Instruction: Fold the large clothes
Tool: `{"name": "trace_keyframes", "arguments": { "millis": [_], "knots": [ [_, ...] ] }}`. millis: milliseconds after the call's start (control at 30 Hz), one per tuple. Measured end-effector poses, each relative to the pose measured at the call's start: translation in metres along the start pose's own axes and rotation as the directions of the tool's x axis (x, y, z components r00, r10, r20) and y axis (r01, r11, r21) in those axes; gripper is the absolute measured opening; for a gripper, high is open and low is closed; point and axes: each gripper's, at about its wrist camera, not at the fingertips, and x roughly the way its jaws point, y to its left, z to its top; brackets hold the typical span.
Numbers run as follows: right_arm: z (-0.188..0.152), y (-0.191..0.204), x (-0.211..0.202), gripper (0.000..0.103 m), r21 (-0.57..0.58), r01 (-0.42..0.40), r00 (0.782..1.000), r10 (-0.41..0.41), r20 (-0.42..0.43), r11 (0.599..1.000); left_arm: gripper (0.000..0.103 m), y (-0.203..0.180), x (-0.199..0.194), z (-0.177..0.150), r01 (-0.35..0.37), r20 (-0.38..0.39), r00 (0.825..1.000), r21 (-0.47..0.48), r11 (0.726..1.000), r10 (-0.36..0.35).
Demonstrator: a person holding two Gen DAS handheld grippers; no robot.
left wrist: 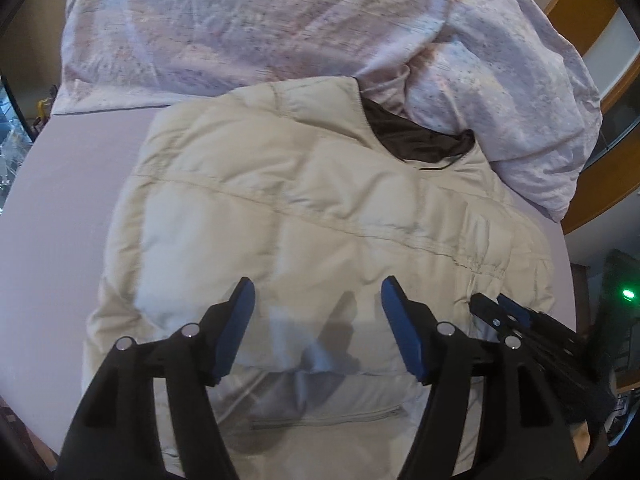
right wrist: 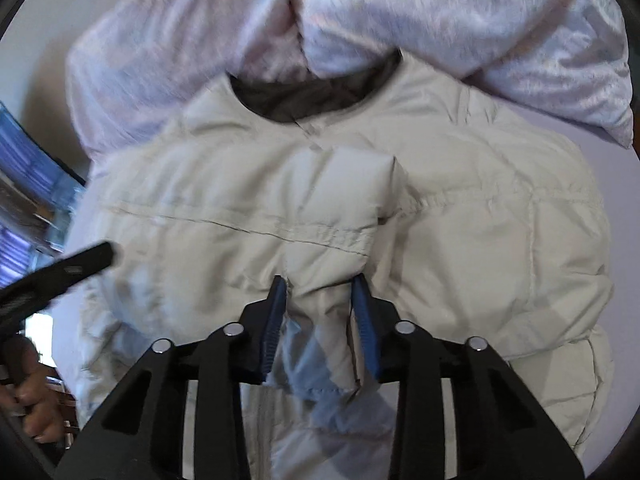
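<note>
Left wrist view: the lilac sheet of the bed (left wrist: 60,208) runs bare along the left, smooth and matte. Next comes the cream puffer jacket (left wrist: 280,208), lying flat on that sheet, its quilted panels puffy and soft, divided by stitched seams, with a dark brown lining showing at the neckline. The left gripper (left wrist: 318,292) hangs over the jacket's lower part with its jaws spread wide and nothing between the blue pads; only its shadow falls on the fabric, and a zipped pocket shows just below. Further right, the right gripper (left wrist: 496,308) sits at the jacket's right edge. Beyond the jacket, along the top and right, a crumpled duvet (left wrist: 480,60) with a pale pink and lilac mottled print is bunched against the collar.

Right wrist view: at the far left a hand (right wrist: 34,404) grips a black handle, and the left gripper's black finger reaches in above it. In the middle, the right gripper (right wrist: 320,296) is clamped on a thick fold of the jacket (right wrist: 480,240), the ribbed blue pads pressing both sides of the padded cloth. To the right the jacket spreads broad and rounded over the sheet.
</note>
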Motion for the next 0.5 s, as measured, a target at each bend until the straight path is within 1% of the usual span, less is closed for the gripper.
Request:
{"name": "trace_keyframes", "arguments": {
  "millis": [67,167,300,433,467,500],
  "knots": [
    [0.001,-0.005,0.011,0.033,0.028,-0.004,1.000,0.004,-0.020,1.000,0.068,0.003,-0.004,-0.001,-0.019,0.009,1.000,0.009,1.000,0.019],
    [0.005,-0.007,0.021,0.033,0.041,0.010,0.999,-0.009,-0.031,0.999,0.072,0.009,-0.010,-0.003,-0.043,0.022,0.999,0.021,0.999,0.043],
    [0.009,-0.010,0.032,0.033,0.073,0.012,0.999,-0.009,-0.038,0.997,0.073,0.018,-0.016,-0.010,-0.067,0.023,0.997,0.027,0.997,0.067],
    [0.012,-0.009,0.033,0.033,0.066,0.019,0.998,-0.015,-0.064,0.998,0.075,0.028,-0.022,-0.018,-0.095,0.021,0.995,0.034,0.995,0.095],
    [0.013,-0.008,0.031,0.036,0.072,0.007,0.997,-0.002,-0.073,0.997,0.075,0.032,-0.024,-0.021,-0.103,0.020,0.994,0.037,0.994,0.103],
    [0.012,-0.012,0.026,0.041,0.096,-0.018,0.996,0.027,-0.091,0.995,0.076,0.037,-0.028,-0.024,-0.112,0.021,0.994,0.043,0.993,0.111]
  ]
}}
